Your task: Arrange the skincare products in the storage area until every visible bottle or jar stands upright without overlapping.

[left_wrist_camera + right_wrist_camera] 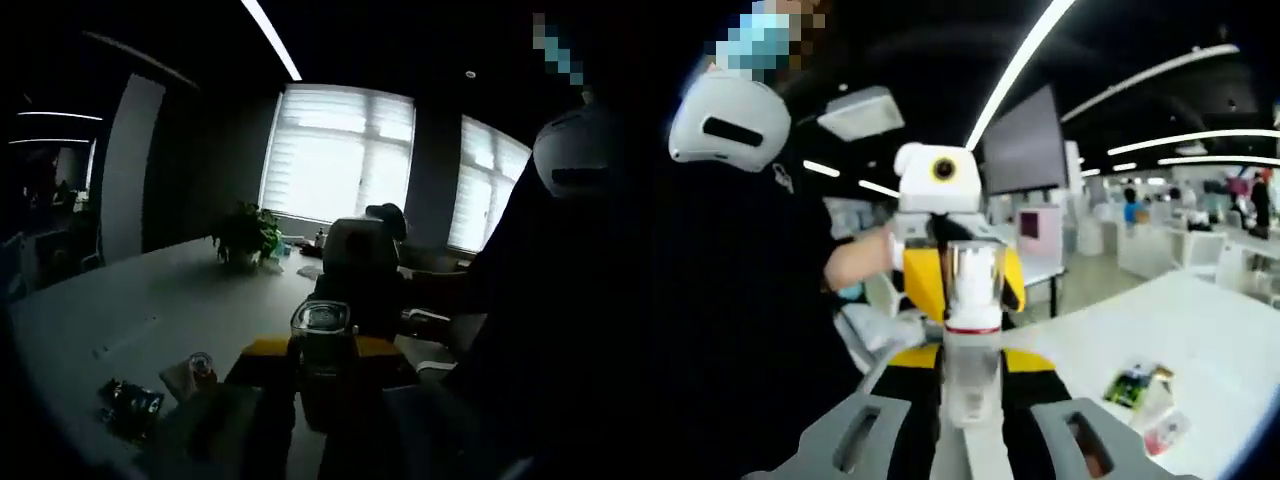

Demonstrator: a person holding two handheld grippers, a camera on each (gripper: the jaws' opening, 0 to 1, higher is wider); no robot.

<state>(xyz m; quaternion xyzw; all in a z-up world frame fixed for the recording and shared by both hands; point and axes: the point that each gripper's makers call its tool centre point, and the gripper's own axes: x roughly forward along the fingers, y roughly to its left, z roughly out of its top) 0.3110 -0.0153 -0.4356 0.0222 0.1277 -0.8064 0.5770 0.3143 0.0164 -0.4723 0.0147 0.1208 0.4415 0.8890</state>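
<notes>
You hold a clear plastic bottle with a red band and a see-through cap (971, 330) up in the air between the two tongs, well above the white counter (1200, 320). In the right gripper view your right tongs (970, 425) rise from the bottom with their grey jaws on either side of the bottle's lower body; the bottle stands upright between them and the jaws look closed against it. Straight ahead in that view, the left tongs (958, 290), yellow and black with a white housing on top, face you just behind the bottle's cap; whether they touch the bottle I cannot tell.

In the left gripper view the scene is dark. The same bottle (321, 345) shows cap first, right in front of your left tongs (300, 420), with the right tongs (360, 290) beyond it. The dim jaws at the bottom are too murky to say how they stand.

On the counter (150, 300) lie a small green and black packet (1130, 385) and a small clear bottle with a pink base (1165, 430), tipped over near each other. A green potted plant (245, 235) stands farther along the counter by the windows.
</notes>
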